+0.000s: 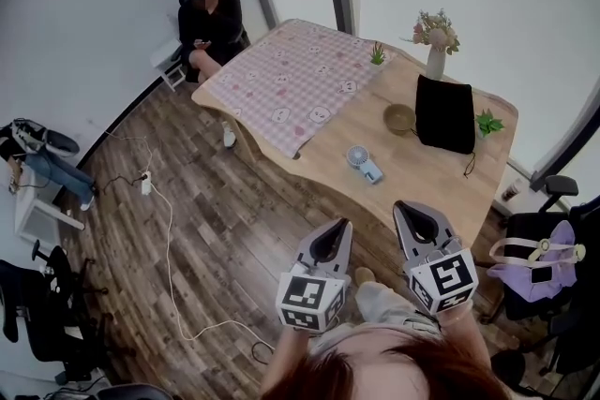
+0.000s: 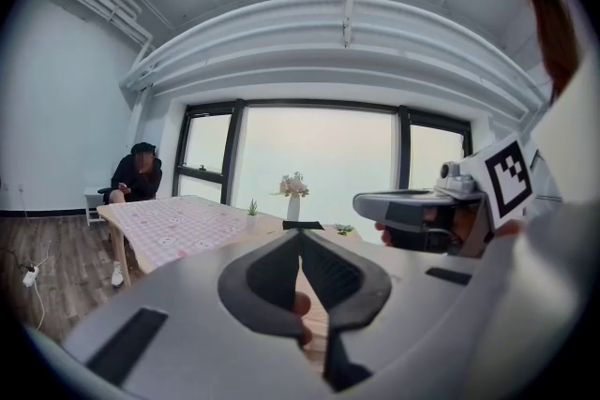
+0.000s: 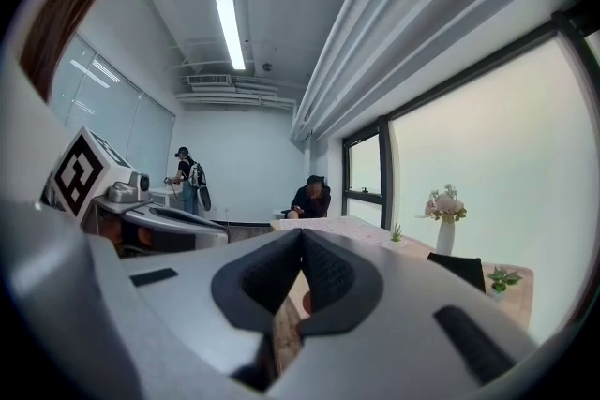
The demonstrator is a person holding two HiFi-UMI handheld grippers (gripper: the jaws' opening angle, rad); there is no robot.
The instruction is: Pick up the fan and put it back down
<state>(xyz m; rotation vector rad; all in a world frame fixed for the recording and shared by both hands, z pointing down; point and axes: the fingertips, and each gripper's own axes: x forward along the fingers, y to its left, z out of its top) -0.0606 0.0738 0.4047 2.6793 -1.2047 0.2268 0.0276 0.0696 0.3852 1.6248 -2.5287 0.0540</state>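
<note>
Head view had the small white fan (image 1: 364, 162) lying flat on the bare wood of the table (image 1: 412, 178), just beside the near corner of the checked cloth (image 1: 291, 80) and short of the bowl (image 1: 399, 118) and the black bag (image 1: 444, 112). Nothing was touching it. From where I stood, the task looked not yet begun: the fan had not been lifted, so both the pick-up and the set-down were left.

Both claws were held out over the floor boards, short of the table's near edge and well apart from the fan. The left gripper (image 1: 337, 228) was clenched, its jaws meeting at the tip with nothing between them, as the left gripper view showed plainly (image 2: 300, 237). The right gripper (image 1: 406, 209) was likewise pressed shut on nothing (image 3: 301, 237). Neither gripper view let me make out the fan itself, only the table's far end with the vase of flowers (image 3: 445, 218). I judged that a claw would first need to come nearer and part its jaws.
</note>
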